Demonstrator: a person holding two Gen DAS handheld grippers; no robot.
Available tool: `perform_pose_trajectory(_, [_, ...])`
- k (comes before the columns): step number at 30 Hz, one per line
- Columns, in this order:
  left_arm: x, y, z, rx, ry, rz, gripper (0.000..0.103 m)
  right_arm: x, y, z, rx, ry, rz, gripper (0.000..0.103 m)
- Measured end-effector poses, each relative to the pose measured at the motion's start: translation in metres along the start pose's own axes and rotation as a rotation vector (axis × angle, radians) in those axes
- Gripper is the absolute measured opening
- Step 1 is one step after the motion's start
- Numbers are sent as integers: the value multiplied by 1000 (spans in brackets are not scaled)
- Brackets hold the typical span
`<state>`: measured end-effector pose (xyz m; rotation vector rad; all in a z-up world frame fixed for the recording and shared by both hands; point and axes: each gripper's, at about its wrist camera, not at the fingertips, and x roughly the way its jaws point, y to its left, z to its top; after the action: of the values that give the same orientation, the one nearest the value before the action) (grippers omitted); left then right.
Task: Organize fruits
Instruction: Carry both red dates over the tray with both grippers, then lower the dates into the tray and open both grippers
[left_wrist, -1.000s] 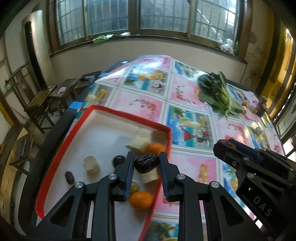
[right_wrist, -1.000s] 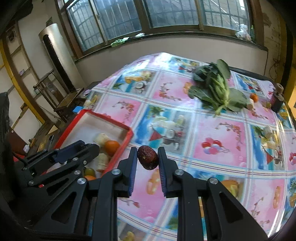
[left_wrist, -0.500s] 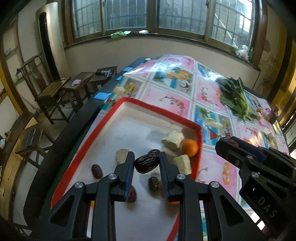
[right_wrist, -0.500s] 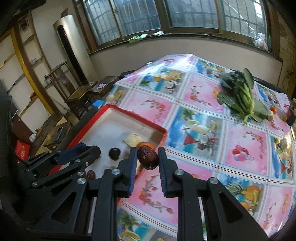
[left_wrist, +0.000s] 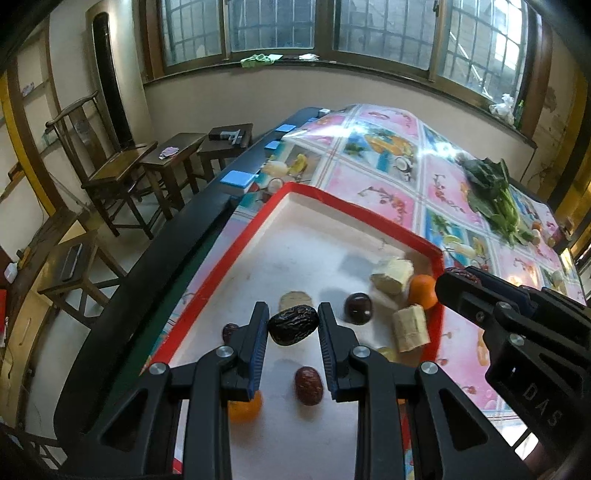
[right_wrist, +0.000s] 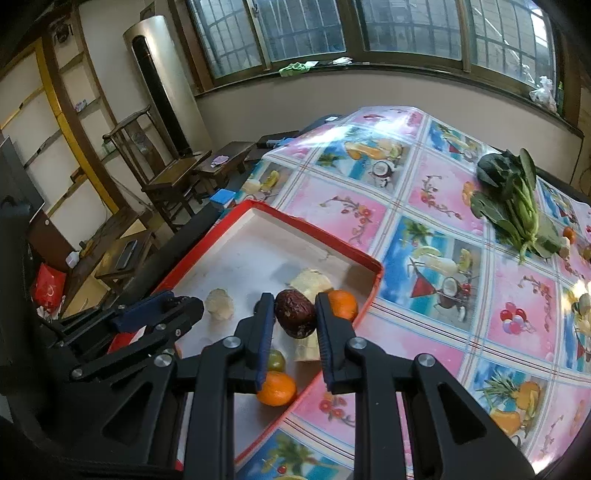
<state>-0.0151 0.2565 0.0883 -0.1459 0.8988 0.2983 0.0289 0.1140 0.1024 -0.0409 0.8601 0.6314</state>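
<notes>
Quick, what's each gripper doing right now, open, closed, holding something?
Left gripper: closed on a dark dried date, above the red tray.
Right gripper: closed on a reddish-brown dried date.

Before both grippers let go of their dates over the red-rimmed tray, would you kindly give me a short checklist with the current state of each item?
1. Left gripper shut on the dark wrinkled date: ok.
2. Right gripper shut on the reddish-brown date: ok.
3. Left gripper over the white floor of the red-rimmed tray: ok.
4. Right gripper inside the tray's rim: ok, though close to the near edge.
5. Bare floor below the left date: ok; a loose red date lies nearer the camera.
6. Drop height above the tray: cannot tell.
</notes>
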Motion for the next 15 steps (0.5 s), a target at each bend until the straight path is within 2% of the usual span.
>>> perform_pose_trajectory(15, [28, 18, 6, 13, 30, 37, 26, 38, 12, 10, -1, 50, 5, 24])
